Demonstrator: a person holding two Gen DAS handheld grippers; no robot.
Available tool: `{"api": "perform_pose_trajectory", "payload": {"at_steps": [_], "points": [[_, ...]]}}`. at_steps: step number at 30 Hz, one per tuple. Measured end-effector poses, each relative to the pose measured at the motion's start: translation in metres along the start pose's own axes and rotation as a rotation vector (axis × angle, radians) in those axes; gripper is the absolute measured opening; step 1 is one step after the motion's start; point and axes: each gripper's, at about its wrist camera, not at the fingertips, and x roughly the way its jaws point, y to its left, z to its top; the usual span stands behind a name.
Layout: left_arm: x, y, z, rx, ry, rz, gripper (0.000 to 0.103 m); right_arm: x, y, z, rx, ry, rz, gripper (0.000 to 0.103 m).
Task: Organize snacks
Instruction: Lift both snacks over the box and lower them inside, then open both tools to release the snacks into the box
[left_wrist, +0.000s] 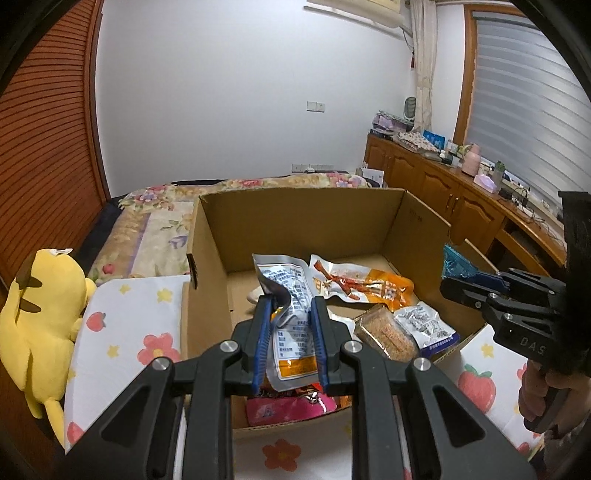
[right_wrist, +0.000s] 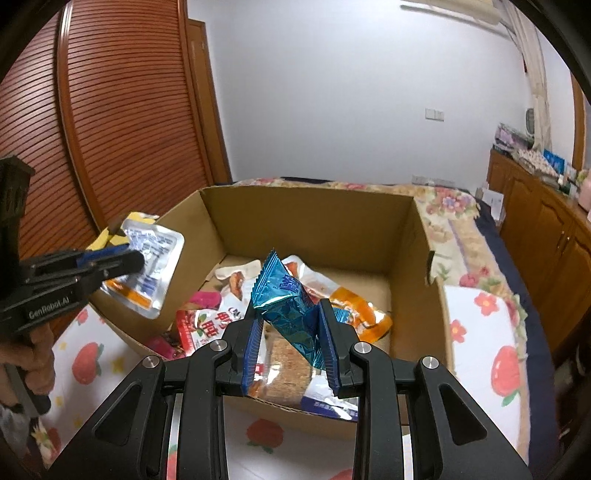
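Your left gripper (left_wrist: 290, 314) jaws pinch the silver foil pouch (left_wrist: 291, 325) and right gripper (right_wrist: 291, 328) jaws clamp the blue foil packet (right_wrist: 284, 306), both above the cardboard box (right_wrist: 314, 218) w/ other snacks; light, crinkly, slippery, so hold by the sealed edges.

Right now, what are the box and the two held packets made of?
Box: plain brown cardboard, matte, raw cut edges. Silver packet in left gripper: looks like foil laminate, glossy, creased. Blue packet in right gripper: metallic film, shiny, serrated seal.
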Motion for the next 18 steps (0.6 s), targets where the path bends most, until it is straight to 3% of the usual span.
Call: {"api": "perform_pose_trajectory", "payload": {"at_steps": [13, 18], "points": [[0.0028, -0.0025, -0.0052, 0.001, 0.011, -0.005, 0.018, 0.0103, 0.0102, -0.0059, -0.017, 0.025, 0.0, 0.033], [-0.0005, -0.0022, -0.008, -0.007, 0.006, -0.004, 0.026, 0.01, 0.0085, -0.0062, -0.006, 0.021, 0.008, 0.04]]}}
